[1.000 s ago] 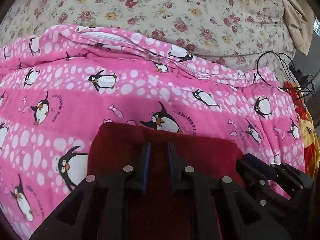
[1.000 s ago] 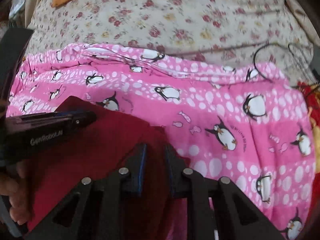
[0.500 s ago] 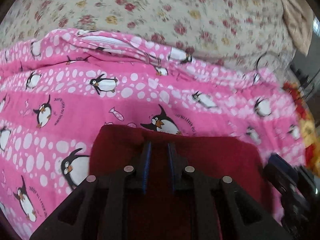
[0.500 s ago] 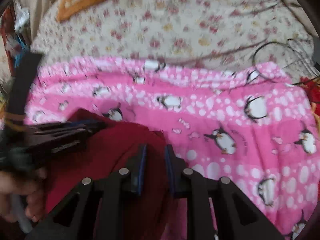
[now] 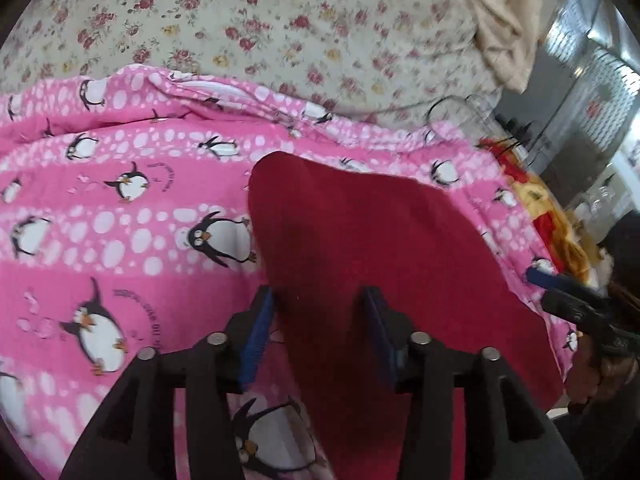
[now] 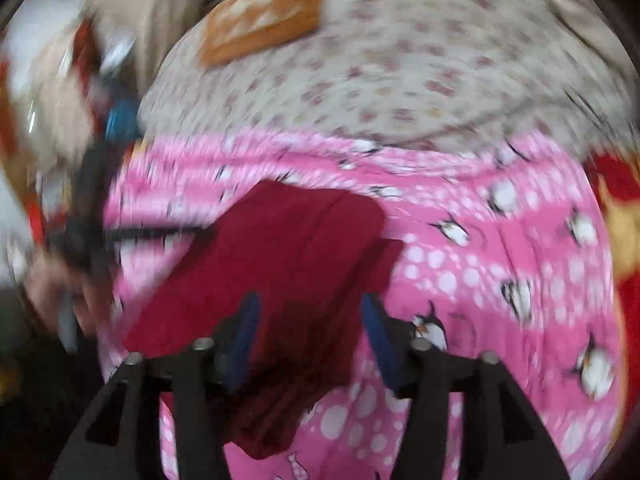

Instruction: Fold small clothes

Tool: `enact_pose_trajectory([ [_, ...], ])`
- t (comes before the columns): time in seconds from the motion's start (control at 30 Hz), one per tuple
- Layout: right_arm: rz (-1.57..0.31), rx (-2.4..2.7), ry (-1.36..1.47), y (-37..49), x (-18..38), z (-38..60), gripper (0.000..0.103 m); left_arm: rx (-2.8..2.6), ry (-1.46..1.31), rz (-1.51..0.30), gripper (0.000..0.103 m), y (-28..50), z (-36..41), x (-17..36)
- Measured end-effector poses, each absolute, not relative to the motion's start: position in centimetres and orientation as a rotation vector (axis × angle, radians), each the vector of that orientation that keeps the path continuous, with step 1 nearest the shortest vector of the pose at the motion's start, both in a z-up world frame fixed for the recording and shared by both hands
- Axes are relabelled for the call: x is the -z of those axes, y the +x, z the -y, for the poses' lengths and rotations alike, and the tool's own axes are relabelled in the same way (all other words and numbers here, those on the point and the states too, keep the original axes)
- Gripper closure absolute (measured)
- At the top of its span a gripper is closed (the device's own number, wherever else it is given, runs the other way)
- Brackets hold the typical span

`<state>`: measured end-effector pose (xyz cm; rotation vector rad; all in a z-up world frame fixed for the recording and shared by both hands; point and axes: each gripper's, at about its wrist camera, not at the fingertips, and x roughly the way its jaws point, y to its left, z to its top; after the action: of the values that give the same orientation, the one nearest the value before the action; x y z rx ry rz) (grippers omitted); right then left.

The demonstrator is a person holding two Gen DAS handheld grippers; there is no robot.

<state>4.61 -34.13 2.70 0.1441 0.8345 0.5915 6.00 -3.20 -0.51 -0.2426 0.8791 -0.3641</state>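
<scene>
**Release after a fold: dark red garment laid on the penguin-print cover**

We see both hand-held tools at the moment of letting go. The left gripper [image 5: 318, 332], a black two-finger tool with blue pads, has its jaws opening; the dark red, soft knit garment [image 5: 372, 248] lies flat beneath and between the fingers, and the pads no longer press it. The right gripper [image 6: 310, 338], of the same make, also has its jaws opening, with the near edge of the garment [image 6: 288, 256] under the gap and no pinch visible; this view is smeared by motion, so fine contact cannot be judged. In the right-wrist view the cloth shows layered edges, which we read as a fold just completed and set down.

We judge the next move to call for both tools to clear the cloth without dragging a layer, then either a further fold across the shorter span or a smoothing pass; regrasping should take a full edge, not one ply.

The garment rests on a pink quilt cover printed with penguins and white spots [image 5: 120, 240], which lies over a cream bedsheet with small red flowers [image 5: 280, 20]. A beige cloth [image 5: 500, 20] hangs at the far right, thin black cables [image 5: 448, 104] trail at the cover's edge, and a red-and-yellow fabric [image 5: 536, 200] sits beside it. An orange patterned cushion [image 6: 264, 20] lies at the head of the bed.
</scene>
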Motion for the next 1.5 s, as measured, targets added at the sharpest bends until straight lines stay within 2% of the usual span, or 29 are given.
enact_pose_trajectory([
  [0.1, -0.923, -0.595, 0.248, 6.0, -0.1, 34.3, 0.036, 0.399, -0.316, -0.875, 0.064, 6.2, 2.7, 1.4],
  [0.17, -0.954, -0.600, 0.349, 6.7, 1.5, 34.4, 0.027, 0.448, -0.374, -0.910, 0.058, 6.5, 2.8, 2.0],
  [0.2, -0.964, -0.609, 0.383, 7.0, 2.1, 34.3, 0.025, 0.456, -0.390, -0.921, 0.055, 6.4, 2.8, 2.2],
  [0.43, -0.962, -0.660, 0.525, 9.9, 4.4, 33.4, 0.019, 0.472, -0.462, -0.931, 0.053, 6.2, 2.3, 3.0],
  [0.5, -0.955, -0.662, 0.548, 10.2, 4.2, 33.6, 0.020, 0.474, -0.462, -0.925, 0.052, 6.1, 2.3, 3.1],
  [0.63, -0.961, -0.670, 0.480, 9.9, 4.1, 33.5, 0.039, 0.475, -0.470, -0.926, 0.051, 6.2, 2.2, 3.3],
  [0.73, -0.953, -0.669, 0.421, 9.6, 4.0, 33.1, 0.043, 0.463, -0.463, -0.920, 0.050, 6.1, 2.4, 3.2],
  [0.77, -0.948, -0.670, 0.413, 9.6, 4.0, 32.9, 0.048, 0.457, -0.457, -0.920, 0.054, 6.1, 2.4, 3.2],
  [0.8, -0.945, -0.677, 0.416, 9.5, 4.0, 33.0, 0.051, 0.457, -0.445, -0.913, 0.071, 6.0, 2.6, 3.0],
  [0.83, -0.938, -0.686, 0.427, 9.5, 3.9, 33.1, 0.059, 0.454, -0.428, -0.894, 0.073, 5.7, 2.7, 2.6],
  [0.87, -0.934, -0.695, 0.441, 9.5, 3.9, 33.2, 0.064, 0.453, -0.412, -0.882, 0.083, 5.5, 2.8, 2.4],
  [0.9, -0.931, -0.701, 0.450, 9.5, 3.9, 33.3, 0.066, 0.451, -0.381, -0.859, 0.089, 5.2, 3.0, 2.1],
  [0.97, -0.924, -0.707, 0.464, 9.3, 3.6, 33.3, 0.069, 0.449, -0.336, -0.829, 0.094, 4.8, 3.2, 1.3],
  [1.13, -0.914, -0.726, 0.540, 9.8, 2.7, 32.2, 0.070, 0.423, -0.309, -0.771, 0.096, 4.4, 1.5, -0.8],
  [1.33, -0.935, -0.802, 0.529, 11.9, 2.4, 24.9, 0.070, 0.268, -0.352, -0.762, 0.096, 5.2, -5.6, -2.8],
  [1.5, -0.934, -0.837, 0.536, 13.8, 2.7, 20.3, 0.070, 0.167, -0.363, -0.808, 0.090, 6.6, -8.7, -1.5],
])
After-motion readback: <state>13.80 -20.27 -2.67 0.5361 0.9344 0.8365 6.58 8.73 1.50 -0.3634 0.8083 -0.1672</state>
